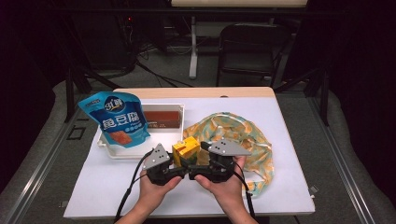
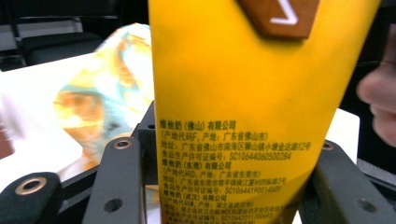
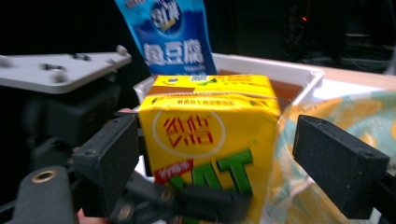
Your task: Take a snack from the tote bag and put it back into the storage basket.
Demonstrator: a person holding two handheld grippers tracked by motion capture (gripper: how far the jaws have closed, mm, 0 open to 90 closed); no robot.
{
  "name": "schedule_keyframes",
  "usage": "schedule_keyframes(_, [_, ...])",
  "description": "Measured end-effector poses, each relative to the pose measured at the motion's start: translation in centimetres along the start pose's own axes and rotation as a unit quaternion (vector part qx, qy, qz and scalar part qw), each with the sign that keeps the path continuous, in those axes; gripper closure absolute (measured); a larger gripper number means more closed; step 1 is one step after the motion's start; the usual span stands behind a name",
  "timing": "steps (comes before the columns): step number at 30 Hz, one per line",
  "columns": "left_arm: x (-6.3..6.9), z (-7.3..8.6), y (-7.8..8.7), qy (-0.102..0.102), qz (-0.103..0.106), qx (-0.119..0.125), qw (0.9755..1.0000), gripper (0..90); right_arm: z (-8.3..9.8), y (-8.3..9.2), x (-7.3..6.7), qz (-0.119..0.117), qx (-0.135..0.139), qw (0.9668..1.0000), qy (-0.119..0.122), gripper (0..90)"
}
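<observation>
Now mid-handover: my left hand-held gripper [image 1: 180, 164] clamps the yellow drink carton [image 1: 185, 149] upright at the near centre; my right hand-held gripper [image 3: 243, 158] stands released around it. Next: withdraw right, carry carton toward the white tray [image 1: 140, 151].

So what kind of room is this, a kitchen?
Probably not a kitchen: more likely a lab or studio for recording. A white-topped table stands among dark stands, loose floor cables and a folding chair, and a person works a gripper in each hand.

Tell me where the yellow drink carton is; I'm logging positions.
High view: yellow drink carton sits centre-front between both tongs, just right of the white tray.
</observation>
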State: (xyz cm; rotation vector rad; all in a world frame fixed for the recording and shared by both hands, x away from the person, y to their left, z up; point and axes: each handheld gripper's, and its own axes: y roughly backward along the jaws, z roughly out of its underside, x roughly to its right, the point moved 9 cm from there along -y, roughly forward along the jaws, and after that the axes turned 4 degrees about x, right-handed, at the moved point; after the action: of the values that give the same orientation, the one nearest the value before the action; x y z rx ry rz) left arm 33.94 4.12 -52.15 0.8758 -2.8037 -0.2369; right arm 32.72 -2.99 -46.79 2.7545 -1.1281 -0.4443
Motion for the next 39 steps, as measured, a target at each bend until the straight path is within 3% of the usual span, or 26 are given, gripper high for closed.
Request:
schedule_keyframes(4, [-1.4, -0.3, 1.0, 0.003, -0.019, 0.007, 0.9998, 52.5, -0.8, 1.0, 0.4, 0.003, 0.018, 0.9998, 0.007, 13.6])
schedule_keyframes(7, [-2.6, -0.4, 1.9, 0.016, -0.023, 0.013, 0.9995, 52.5, -1.1, 1.7, 1.7, 0.016, 0.025, 0.9996, 0.001, 13.6])
schedule_keyframes(9, [-3.6, -0.5, 2.8, 0.022, -0.035, 0.018, 0.9990, 52.5, -1.0, 2.5, 3.2, 0.030, 0.022, 0.9993, -0.006, 13.8])
schedule_keyframes(14, [-5.4, -0.6, 3.9, 0.029, -0.052, 0.028, 0.9979, 52.4, 0.1, 4.3, 7.2, 0.088, 0.014, 0.9960, 0.003, 14.4])
schedule_keyframes(19, [-7.3, -0.6, 4.8, 0.051, -0.068, 0.038, 0.9956, 52.4, 2.0, 5.0, 11.6, 0.131, -0.006, 0.9912, -0.018, 15.2])
schedule_keyframes(23, [-8.2, -0.4, 5.2, 0.057, -0.089, 0.045, 0.9933, 52.1, 3.0, 5.5, 13.6, 0.148, -0.016, 0.9885, -0.030, 15.4])
schedule_keyframes(26, [-8.7, -0.1, 5.4, 0.064, -0.094, 0.043, 0.9926, 52.1, 3.6, 5.7, 14.4, 0.147, -0.025, 0.9882, -0.036, 15.1])
schedule_keyframes(27, [-9.0, 0.0, 5.4, 0.064, -0.106, 0.046, 0.9913, 52.1, 3.8, 5.7, 14.7, 0.146, -0.025, 0.9882, -0.039, 15.1])
schedule_keyframes(28, [-9.2, 0.0, 5.5, 0.065, -0.100, 0.042, 0.9920, 52.0, 4.0, 5.7, 14.9, 0.149, -0.026, 0.9878, -0.038, 15.1])
schedule_keyframes(33, [-9.9, 0.2, 5.4, 0.077, -0.104, 0.043, 0.9906, 52.0, 4.4, 5.9, 15.9, 0.154, -0.032, 0.9867, -0.041, 15.4])
schedule_keyframes(35, [-10.1, 0.6, 5.0, 0.074, -0.106, 0.036, 0.9910, 52.0, 4.4, 6.0, 16.1, 0.154, -0.032, 0.9864, -0.046, 15.5])
schedule_keyframes(39, [-10.5, 1.0, 4.4, 0.082, -0.110, 0.034, 0.9900, 52.0, 4.4, 7.1, 16.6, 0.158, -0.038, 0.9854, -0.049, 16.0])
